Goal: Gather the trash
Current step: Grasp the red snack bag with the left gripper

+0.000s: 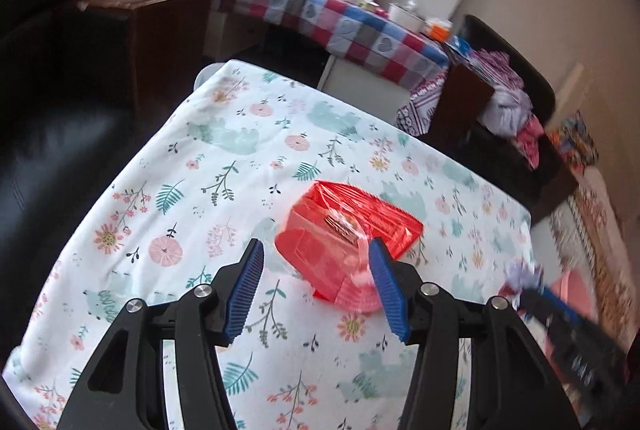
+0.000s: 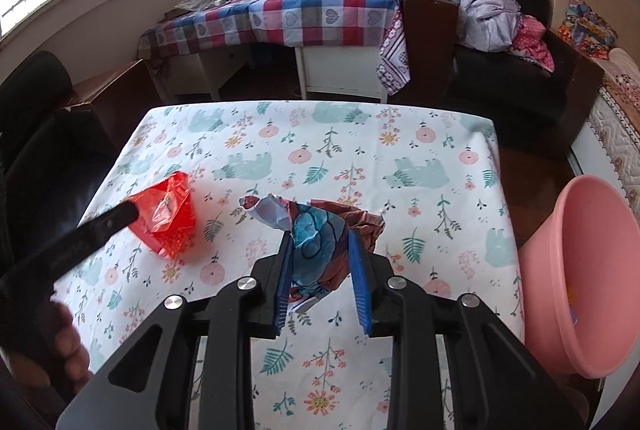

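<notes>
Item: red plastic wrapper [image 1: 344, 242] at 12 o'clock off my wide-spread left gripper [image 1: 318, 266], unpinched. My right gripper [image 2: 320, 250] clamps crumpled blue-brown wrapper [image 2: 320, 230]; pink basin [image 2: 580, 270] at 3 o'clock.

Both wrist views close, angled down; share floral table [image 1: 168, 157], red wrapper [image 2: 168, 213].

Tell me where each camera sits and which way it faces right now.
Left wrist: behind the left tongs, looking down at the crumpled red plastic wrapper; open tongs show.
Right wrist: behind the right tongs, shut on the crumpled blue-and-brown paper wrapper; a hand shows lower left.
Shared: floral tablecloth, red wrapper, pink plastic basin.
</notes>
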`<action>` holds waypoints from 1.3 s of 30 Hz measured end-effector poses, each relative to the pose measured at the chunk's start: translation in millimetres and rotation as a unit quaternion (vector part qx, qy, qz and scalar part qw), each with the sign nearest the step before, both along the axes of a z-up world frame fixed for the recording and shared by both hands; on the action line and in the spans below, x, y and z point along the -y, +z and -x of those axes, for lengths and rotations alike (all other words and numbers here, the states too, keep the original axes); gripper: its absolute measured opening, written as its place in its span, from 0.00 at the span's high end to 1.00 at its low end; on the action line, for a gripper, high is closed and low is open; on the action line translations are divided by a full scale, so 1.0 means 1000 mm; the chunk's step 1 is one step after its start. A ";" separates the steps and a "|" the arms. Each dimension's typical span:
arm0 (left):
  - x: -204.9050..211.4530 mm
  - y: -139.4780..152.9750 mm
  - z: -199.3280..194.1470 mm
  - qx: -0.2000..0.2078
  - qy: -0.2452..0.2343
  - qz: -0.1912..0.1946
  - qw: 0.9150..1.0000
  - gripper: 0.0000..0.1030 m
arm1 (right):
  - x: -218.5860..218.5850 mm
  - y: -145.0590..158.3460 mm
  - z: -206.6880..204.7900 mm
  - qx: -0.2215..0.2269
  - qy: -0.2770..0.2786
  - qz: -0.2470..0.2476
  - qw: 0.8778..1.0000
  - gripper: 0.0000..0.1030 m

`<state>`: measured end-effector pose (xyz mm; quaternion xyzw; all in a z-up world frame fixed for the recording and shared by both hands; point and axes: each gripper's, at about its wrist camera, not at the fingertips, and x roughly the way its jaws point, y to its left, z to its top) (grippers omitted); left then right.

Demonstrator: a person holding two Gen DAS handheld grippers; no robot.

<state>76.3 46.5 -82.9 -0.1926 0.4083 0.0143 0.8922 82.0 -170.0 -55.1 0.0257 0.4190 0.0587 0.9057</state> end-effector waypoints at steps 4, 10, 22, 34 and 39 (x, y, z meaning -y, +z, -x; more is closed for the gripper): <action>-0.001 -0.010 -0.016 -0.021 0.003 0.008 1.000 0.47 | -0.004 -0.002 0.001 -0.002 0.015 -0.011 1.000 0.73; 0.002 -0.024 -0.026 -0.033 -0.002 0.020 0.999 0.59 | -0.008 -0.003 0.003 -0.005 0.033 -0.024 0.999 0.73; 0.010 0.011 0.004 0.021 -0.036 -0.029 0.999 1.00 | -0.015 0.002 0.011 0.006 0.059 -0.044 0.997 0.73; 0.024 0.044 0.043 0.052 -0.049 -0.084 0.994 1.00 | -0.007 0.018 0.024 0.034 0.057 -0.042 0.997 0.73; 0.036 0.054 0.056 0.059 -0.051 -0.104 0.991 1.00 | 0.000 0.023 0.031 0.042 0.051 -0.046 0.997 0.73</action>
